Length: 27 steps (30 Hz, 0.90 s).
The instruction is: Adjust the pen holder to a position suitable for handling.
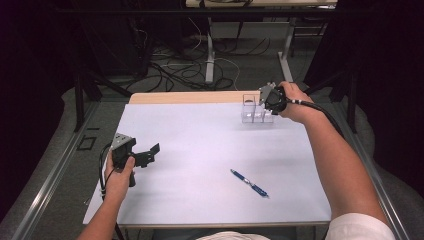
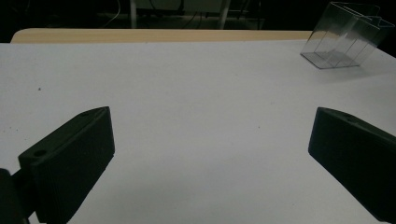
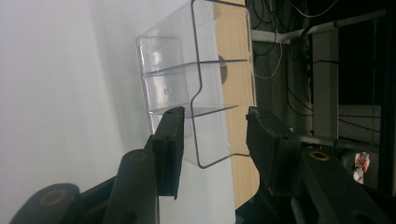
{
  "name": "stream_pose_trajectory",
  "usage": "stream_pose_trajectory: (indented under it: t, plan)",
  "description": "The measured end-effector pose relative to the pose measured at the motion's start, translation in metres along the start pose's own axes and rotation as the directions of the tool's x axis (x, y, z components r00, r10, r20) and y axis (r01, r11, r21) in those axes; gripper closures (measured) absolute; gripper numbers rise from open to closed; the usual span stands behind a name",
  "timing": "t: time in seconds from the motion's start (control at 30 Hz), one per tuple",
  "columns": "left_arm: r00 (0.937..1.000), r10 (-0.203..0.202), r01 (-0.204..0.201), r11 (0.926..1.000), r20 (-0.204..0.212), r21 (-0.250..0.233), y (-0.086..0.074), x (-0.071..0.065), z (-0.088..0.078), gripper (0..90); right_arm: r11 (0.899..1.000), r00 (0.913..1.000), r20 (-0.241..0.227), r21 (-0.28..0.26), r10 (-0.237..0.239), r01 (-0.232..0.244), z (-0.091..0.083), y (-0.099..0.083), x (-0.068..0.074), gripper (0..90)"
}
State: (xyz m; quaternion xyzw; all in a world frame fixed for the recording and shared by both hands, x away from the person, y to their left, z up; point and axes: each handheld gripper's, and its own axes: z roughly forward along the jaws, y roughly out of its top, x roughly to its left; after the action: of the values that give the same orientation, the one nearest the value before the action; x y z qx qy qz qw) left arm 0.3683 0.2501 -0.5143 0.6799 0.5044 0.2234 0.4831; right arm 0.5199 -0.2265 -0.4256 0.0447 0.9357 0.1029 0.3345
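High view shows my right gripper (image 1: 266, 98) at the clear plastic organiser box with divided compartments (image 1: 254, 109), which stands at the far right of the white table mat (image 1: 200, 160), close to the strip of bare wooden table edge (image 1: 190, 97) behind it. From the right gripper view, my two black jaws straddle the near end of that box (image 3: 196, 93): one jaw sits outside its wall on the mat side, the other on the wooden-edge side, and the thin rim of the end compartment runs between them. I can see a sliver of space on both sides, so the pads are not pressing on the plastic; the jaws are partly closed around the box end, not gripping it. The box stands upright on the mat, and its compartments look bare. My left gripper (image 1: 145, 155) is well apart from the box, held low over the near left part of the mat, and the left gripper view shows its jaws spread wide with nothing but mat between them, the box (image 2: 345, 35) far off. A blue pen with silver trim (image 1: 249, 183) lies on the mat nearer to me than the box, well apart from it.
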Motion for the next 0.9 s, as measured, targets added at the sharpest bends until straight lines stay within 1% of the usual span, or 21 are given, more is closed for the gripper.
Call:
stream_pose_trajectory:
  t: [0.07,0.17,0.2,0.23,0.27,0.3,0.4,0.43,0.47,0.5,0.53,0.57,0.6,0.63,0.67,0.7,0.73,0.77,0.8,0.83,0.9]
  plan:
    - [1.0000,0.002,-0.002,1.0000,-0.002,-0.001,0.000,0.000,0.000,0.4,1.000,1.0000,-0.002,0.004,0.006,-0.006,0.004,0.001,0.002,58.8]
    - [1.0000,-0.003,0.003,1.0000,-0.002,-0.003,0.000,0.000,0.000,0.4,1.000,0.9995,-0.020,0.000,-0.026,0.026,0.011,0.003,0.001,60.3]
    - [1.0000,-0.005,0.005,1.0000,-0.003,-0.003,0.000,0.000,0.000,0.4,1.000,0.9995,-0.020,0.000,-0.026,0.026,0.011,0.003,0.001,60.3]
    - [1.0000,0.001,-0.001,1.0000,-0.003,0.001,0.000,0.001,0.000,0.4,1.000,0.9993,-0.036,0.004,-0.006,0.006,0.016,0.005,0.003,60.8]
    - [1.0000,-0.007,0.007,1.0000,-0.002,-0.006,0.000,0.000,0.000,0.4,1.000,0.9990,-0.037,-0.007,-0.026,0.026,0.018,0.005,0.001,60.9]
    - [1.0000,-0.007,0.007,1.0000,-0.002,-0.006,0.000,0.000,0.000,0.4,1.000,0.9985,-0.045,-0.006,-0.031,0.030,0.020,0.006,0.001,61.3]
    - [1.0000,-0.009,0.009,0.9999,-0.002,-0.007,0.000,0.001,0.000,0.4,1.000,0.9987,-0.048,-0.017,-0.018,0.017,0.025,0.007,0.001,62.1]
    - [1.0000,-0.009,0.009,0.9999,-0.001,-0.007,0.000,0.001,0.000,0.4,1.000,0.9977,-0.065,-0.008,-0.019,0.019,0.030,0.009,0.001,62.3]
    - [1.0000,-0.009,0.009,0.9999,-0.001,-0.005,0.000,0.001,0.000,0.4,1.000,0.9977,-0.065,-0.008,-0.019,0.019,0.030,0.009,0.001,62.3]
    - [1.0000,-0.009,0.009,0.9999,0.000,-0.008,0.000,0.001,0.001,0.4,1.000,0.9979,-0.065,-0.008,0.001,-0.002,0.033,0.009,0.002,62.2]
    - [1.0000,-0.009,0.009,0.9999,0.000,-0.008,0.000,0.001,0.001,0.4,1.000,0.9977,-0.064,-0.019,-0.024,0.023,0.035,0.009,0.000,61.8]
    - [1.0000,-0.009,0.009,0.9999,-0.001,-0.005,0.000,0.001,0.000,0.4,1.000,0.9977,-0.068,-0.009,0.000,0.000,0.036,0.009,0.002,61.5]
    - [1.0000,-0.009,0.009,0.9999,0.000,-0.007,0.000,0.001,0.000,0.4,1.000,0.9969,-0.072,-0.009,-0.031,0.030,0.038,0.010,-0.001,61.4]
    - [0.9999,-0.012,0.012,0.9999,-0.001,-0.007,0.000,0.001,0.000,0.4,1.000,0.9976,-0.069,-0.020,-0.010,0.009,0.040,0.009,0.001,61.4]
    - [0.9999,-0.010,0.010,0.9999,-0.001,-0.007,0.000,0.001,0.000,0.4,1.000,0.9976,-0.069,-0.020,-0.010,0.009,0.040,0.009,0.001,61.4]
    - [0.9999,-0.010,0.010,0.9999,-0.001,-0.007,0.000,0.001,0.000,0.4,0.999,0.9977,-0.063,-0.037,-0.026,0.024,0.043,0.009,0.001,61.5]
    - [0.9999,-0.010,0.010,0.9999,0.000,-0.006,0.000,0.001,0.000,0.4,0.999,0.9977,-0.063,-0.037,-0.026,0.024,0.043,0.009,0.001,61.5]
    - [0.9999,-0.010,0.010,0.9999,0.001,-0.007,0.000,0.001,0.001,0.4,1.000,0.9970,-0.077,-0.009,-0.012,0.011,0.042,0.010,0.001,61.6]
    - [1.0000,-0.010,0.010,0.9999,0.001,-0.006,0.000,0.001,0.001,0.4,1.000,0.9964,-0.083,0.001,-0.018,0.018,0.044,0.010,0.001,62.0]
    - [1.0000,-0.009,0.009,0.9999,0.001,-0.006,0.000,0.001,0.001,0.4,0.999,0.9957,-0.086,-0.003,-0.032,0.032,0.046,0.010,0.000,62.2]
    - [1.0000,-0.009,0.009,0.9999,0.001,-0.006,0.000,0.001,0.001,0.4,1.000,0.9961,-0.083,-0.006,-0.031,0.031,0.047,0.010,0.001,62.2]
